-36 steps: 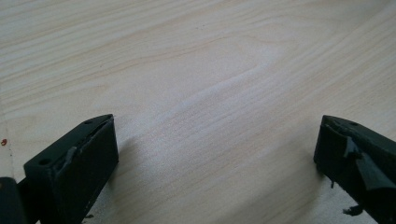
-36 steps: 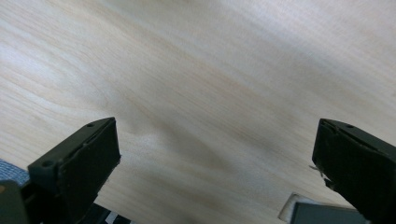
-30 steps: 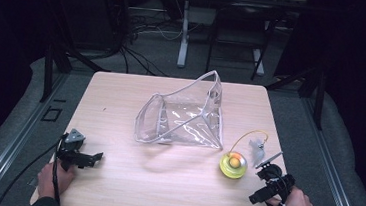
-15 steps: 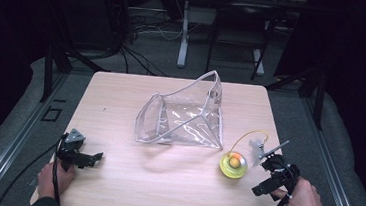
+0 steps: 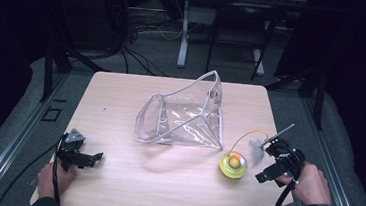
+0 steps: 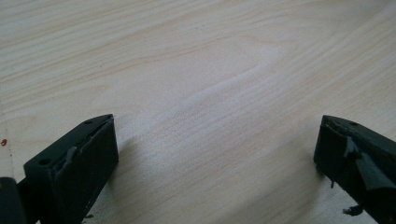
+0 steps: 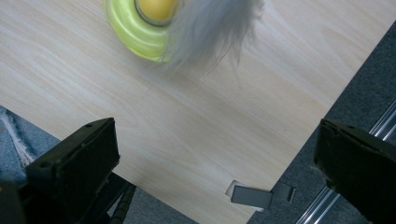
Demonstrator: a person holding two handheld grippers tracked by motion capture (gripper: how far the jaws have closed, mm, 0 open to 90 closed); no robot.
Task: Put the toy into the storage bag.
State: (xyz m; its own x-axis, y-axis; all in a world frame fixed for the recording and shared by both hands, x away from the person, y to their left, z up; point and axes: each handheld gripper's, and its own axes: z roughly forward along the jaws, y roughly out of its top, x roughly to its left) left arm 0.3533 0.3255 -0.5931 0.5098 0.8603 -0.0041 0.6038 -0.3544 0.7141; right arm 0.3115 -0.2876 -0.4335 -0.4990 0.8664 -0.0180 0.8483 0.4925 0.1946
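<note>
A clear plastic bag (image 5: 182, 117) stands open in the middle of the wooden table (image 5: 121, 102). To its right and nearer me lies a yellow-green round toy (image 5: 233, 165) with an orange ball in it, a thin yellow wire loop and a grey feather (image 5: 256, 149). My right gripper (image 5: 267, 164) is just right of the toy, lifted and tilted, jaws open and empty. In the right gripper view the toy (image 7: 140, 23) and blurred feather (image 7: 215, 28) lie beyond the open right gripper (image 7: 215, 140). My left gripper (image 5: 95, 156) rests open near the front left corner, over bare wood (image 6: 210, 84).
The table's right edge and grey floor show in the right gripper view, with a small metal clip (image 7: 259, 196) at the edge and a floor rail (image 7: 322, 205) beyond. Chair and stand legs (image 5: 183, 38) sit behind the table.
My right gripper has risen, swung a little to the right and turned beside the toy. The left gripper, the bag and the toy have stayed put.
</note>
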